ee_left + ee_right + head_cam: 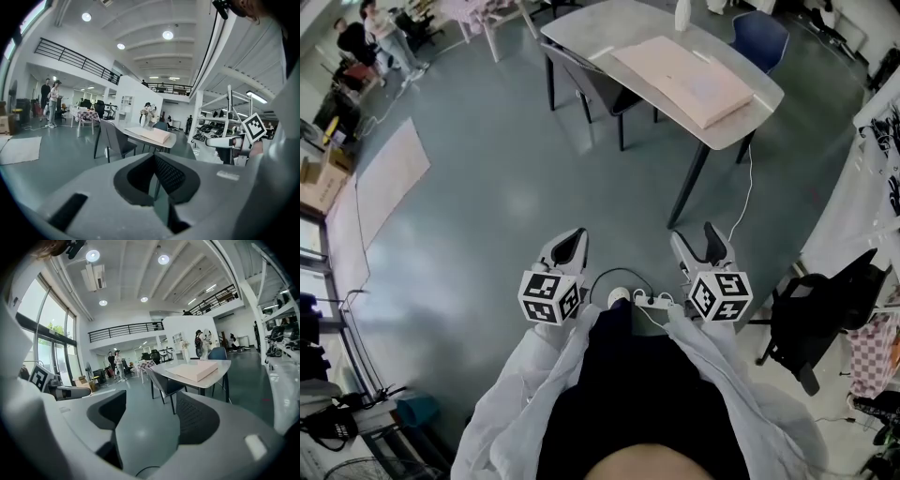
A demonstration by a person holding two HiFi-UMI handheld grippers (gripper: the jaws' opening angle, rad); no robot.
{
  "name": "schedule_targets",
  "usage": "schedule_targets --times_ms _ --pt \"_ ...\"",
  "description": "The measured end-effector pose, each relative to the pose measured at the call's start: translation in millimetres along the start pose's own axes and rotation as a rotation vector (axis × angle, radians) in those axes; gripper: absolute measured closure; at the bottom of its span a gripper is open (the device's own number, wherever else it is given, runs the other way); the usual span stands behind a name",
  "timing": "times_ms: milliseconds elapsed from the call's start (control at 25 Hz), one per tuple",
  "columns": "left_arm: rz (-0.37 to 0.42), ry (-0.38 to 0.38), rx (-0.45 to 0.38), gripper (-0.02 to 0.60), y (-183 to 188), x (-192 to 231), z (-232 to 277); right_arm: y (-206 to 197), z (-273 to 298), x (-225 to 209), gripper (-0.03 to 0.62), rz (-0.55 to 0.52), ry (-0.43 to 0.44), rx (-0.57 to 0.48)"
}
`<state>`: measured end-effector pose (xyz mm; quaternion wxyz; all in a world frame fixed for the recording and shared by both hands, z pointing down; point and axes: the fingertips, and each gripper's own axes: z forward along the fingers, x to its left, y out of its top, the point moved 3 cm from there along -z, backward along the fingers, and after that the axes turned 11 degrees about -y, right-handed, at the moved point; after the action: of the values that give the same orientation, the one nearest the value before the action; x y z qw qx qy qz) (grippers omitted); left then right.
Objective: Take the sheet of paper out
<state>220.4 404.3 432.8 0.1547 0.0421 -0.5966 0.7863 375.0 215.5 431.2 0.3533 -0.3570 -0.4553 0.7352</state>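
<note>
A flat, pale pink box [684, 80] lies on the grey table [581, 28] ahead; I cannot make out a separate sheet of paper. The box also shows in the left gripper view [151, 135] and the right gripper view [194, 371]. Both grippers are held low in front of the person, well short of the table. My left gripper [572, 246] has its jaws together with nothing between them [153, 176]. My right gripper [701, 246] stands open and empty, floor showing between its jaws [150, 413].
A dark chair [591, 84] is tucked in at the table's near side, a blue chair [759, 37] behind it. A white bottle [682, 14] stands on the table. A power strip [652, 302] and cable lie at the feet. A black office chair [820, 314] stands right.
</note>
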Motion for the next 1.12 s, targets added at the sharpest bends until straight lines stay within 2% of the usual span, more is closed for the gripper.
schedule_targets --times_ms 360,680,1120 --pt "-0.001 -0.014 0.002 0.581 22 73 36 18 79 10 0.266 0.021 -0.020 -0.008" --pt "-0.021 -0.002 0.009 0.581 33 97 38 32 104 26 0.266 0.017 0.001 0.025" --pt "-0.056 -0.001 0.030 0.581 31 123 66 31 144 13 0.266 0.013 -0.009 0.069"
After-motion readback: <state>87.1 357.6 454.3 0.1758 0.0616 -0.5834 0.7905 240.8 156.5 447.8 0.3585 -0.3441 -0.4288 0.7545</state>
